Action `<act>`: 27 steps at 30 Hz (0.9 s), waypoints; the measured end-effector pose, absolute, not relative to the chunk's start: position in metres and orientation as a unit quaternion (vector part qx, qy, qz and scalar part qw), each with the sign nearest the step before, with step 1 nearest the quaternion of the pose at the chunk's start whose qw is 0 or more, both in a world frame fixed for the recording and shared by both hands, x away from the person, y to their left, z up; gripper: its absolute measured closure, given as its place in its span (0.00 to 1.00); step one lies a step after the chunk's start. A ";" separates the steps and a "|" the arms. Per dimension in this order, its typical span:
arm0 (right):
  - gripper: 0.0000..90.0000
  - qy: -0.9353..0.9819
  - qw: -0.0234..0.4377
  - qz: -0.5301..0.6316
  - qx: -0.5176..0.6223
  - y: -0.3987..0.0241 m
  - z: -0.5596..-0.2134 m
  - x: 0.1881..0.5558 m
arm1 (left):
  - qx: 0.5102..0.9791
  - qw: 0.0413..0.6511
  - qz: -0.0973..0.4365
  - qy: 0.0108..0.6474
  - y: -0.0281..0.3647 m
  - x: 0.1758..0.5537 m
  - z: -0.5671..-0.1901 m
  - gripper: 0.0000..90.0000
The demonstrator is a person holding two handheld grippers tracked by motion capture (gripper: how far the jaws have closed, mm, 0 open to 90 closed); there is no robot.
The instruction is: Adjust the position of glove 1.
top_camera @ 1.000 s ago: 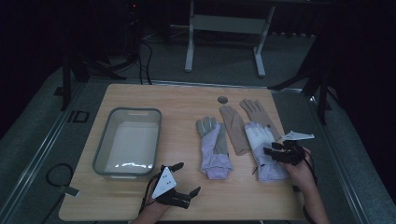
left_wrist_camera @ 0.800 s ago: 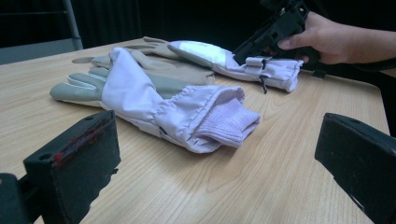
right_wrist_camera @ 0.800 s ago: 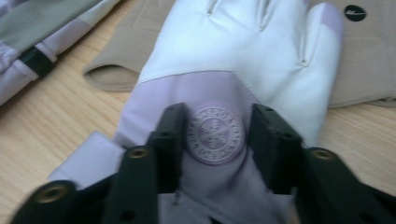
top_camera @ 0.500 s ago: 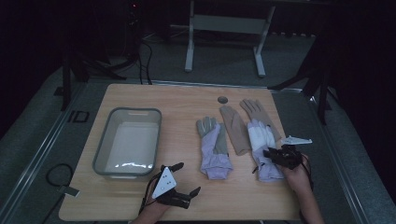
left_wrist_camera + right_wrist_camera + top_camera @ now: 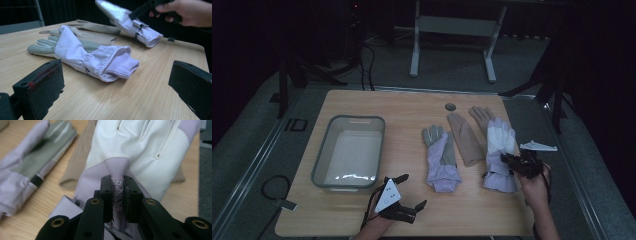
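Note:
A white and lavender glove [image 5: 499,145] lies at the right of the table, over a tan glove [image 5: 479,114]. My right gripper [image 5: 508,161] is shut on it; the jaws have just been closing and pinch a fold of lavender fabric [image 5: 117,192] near the cuff. In the left gripper view that glove [image 5: 130,22] hangs tilted, off the wood. A grey and lavender glove [image 5: 439,160] lies in the middle, cuff toward me [image 5: 117,66]. Beside it lies another tan glove [image 5: 464,140]. My left gripper [image 5: 413,190] stands open near the front edge, nothing between its jaws.
A grey plastic bin [image 5: 323,150] stands on the left half of the wooden table [image 5: 402,107]. A small round disc [image 5: 450,106] sits near the far edge. A metal frame [image 5: 452,30] stands on the floor beyond the table.
The right gripper's jaws closed onto the white and lavender glove and rose slightly, lifting its cuff end. The left gripper has not moved.

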State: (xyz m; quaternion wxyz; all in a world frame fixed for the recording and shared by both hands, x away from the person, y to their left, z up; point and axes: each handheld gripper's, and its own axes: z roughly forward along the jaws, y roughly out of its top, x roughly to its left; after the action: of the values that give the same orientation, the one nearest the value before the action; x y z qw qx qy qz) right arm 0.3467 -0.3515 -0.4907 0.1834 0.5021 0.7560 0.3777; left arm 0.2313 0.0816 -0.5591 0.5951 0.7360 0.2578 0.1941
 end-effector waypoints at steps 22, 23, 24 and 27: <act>0.88 0.757 0.207 0.413 0.462 -0.288 -0.380 0.349 | 0.735 0.595 0.195 0.260 0.081 0.231 -0.559 0.00; 0.88 0.756 0.206 0.416 0.461 -0.284 -0.379 0.349 | 0.735 0.595 0.195 0.260 0.082 0.231 -0.559 0.00; 0.88 0.757 0.203 0.418 0.459 -0.279 -0.378 0.350 | 0.735 0.595 0.195 0.260 0.082 0.231 -0.559 0.00; 0.88 0.763 0.195 0.419 0.452 -0.260 -0.379 0.350 | 0.735 0.595 0.195 0.259 0.082 0.231 -0.559 0.00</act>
State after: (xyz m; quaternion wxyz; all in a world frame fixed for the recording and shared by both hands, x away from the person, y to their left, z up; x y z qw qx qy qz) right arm 0.3504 -0.2603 -0.3789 0.1949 0.4520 0.7633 0.4185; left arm 0.2313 0.0815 -0.5591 0.5952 0.7352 0.2593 0.1948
